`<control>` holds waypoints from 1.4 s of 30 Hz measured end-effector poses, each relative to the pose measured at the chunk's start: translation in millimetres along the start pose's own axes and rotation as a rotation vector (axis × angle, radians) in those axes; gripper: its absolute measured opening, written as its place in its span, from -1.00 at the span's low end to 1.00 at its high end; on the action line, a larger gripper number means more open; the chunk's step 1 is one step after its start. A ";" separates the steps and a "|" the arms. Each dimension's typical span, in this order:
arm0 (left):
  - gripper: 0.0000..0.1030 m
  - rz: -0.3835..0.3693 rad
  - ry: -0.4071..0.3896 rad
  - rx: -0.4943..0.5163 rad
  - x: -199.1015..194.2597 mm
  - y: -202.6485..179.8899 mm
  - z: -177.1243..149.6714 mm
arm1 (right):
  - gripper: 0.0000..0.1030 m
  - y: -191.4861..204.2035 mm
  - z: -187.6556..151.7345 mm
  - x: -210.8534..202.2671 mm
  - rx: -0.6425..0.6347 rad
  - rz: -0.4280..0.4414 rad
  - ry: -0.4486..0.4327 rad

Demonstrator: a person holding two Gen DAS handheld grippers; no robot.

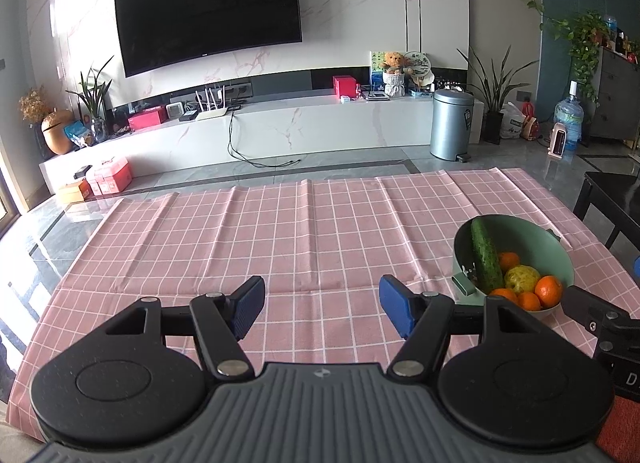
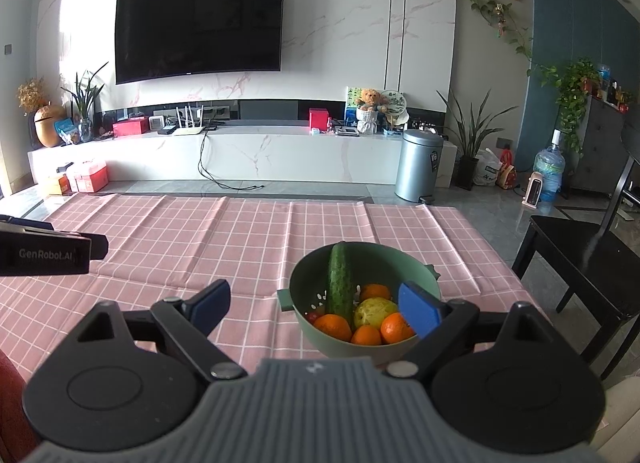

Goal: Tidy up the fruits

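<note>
A green bowl (image 2: 416,271) stands on the pink checked tablecloth (image 2: 240,239). It holds an upright cucumber (image 2: 341,281), a yellow-green fruit (image 2: 374,312) and several oranges (image 2: 334,326). My right gripper (image 2: 316,307) is open and empty, just in front of the bowl, its right finger over the rim. My left gripper (image 1: 322,305) is open and empty over bare cloth, left of the bowl (image 1: 560,259). The cucumber (image 1: 486,257) and oranges (image 1: 548,290) also show in the left wrist view.
A black chair (image 2: 580,251) stands at the table's right side. The left gripper's body (image 2: 44,253) shows at the far left of the right wrist view. Beyond the table are a TV wall, a low cabinet and a metal bin (image 2: 418,165).
</note>
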State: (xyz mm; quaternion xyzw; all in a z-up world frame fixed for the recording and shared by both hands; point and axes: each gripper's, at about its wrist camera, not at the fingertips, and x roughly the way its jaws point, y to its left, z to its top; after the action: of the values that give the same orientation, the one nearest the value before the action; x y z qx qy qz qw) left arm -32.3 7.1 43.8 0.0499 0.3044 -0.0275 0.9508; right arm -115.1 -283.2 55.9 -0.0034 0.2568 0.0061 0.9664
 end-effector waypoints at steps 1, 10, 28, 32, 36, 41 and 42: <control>0.50 0.000 0.000 0.002 0.3 0.0 0.1 | 0.71 -0.1 -0.1 -0.1 0.000 -0.001 0.000; 0.50 0.003 0.003 0.001 1.2 0.4 0.6 | 0.71 -0.1 -1.1 0.9 -0.001 0.000 0.000; 0.50 0.008 0.025 -0.004 3.5 -0.5 -3.8 | 0.72 1.3 0.5 2.6 -0.007 0.004 0.005; 0.50 0.008 0.024 0.003 2.4 -2.2 -3.4 | 0.72 0.7 0.5 3.3 -0.008 0.005 0.008; 0.50 0.001 0.035 -0.003 4.0 -3.2 -2.4 | 0.72 -0.4 0.5 4.8 -0.010 0.003 0.014; 0.50 0.009 0.029 0.005 4.4 -3.9 -3.0 | 0.72 -3.1 1.2 6.5 -0.005 0.001 0.019; 0.50 0.010 0.026 0.006 3.9 -4.2 -3.0 | 0.72 -3.3 1.7 7.4 -0.004 0.001 0.021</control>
State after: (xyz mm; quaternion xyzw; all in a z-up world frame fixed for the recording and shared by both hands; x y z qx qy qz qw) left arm -31.2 3.2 38.8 0.0548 0.3165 -0.0230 0.9467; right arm -107.8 -286.5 53.7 -0.0052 0.2668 0.0069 0.9637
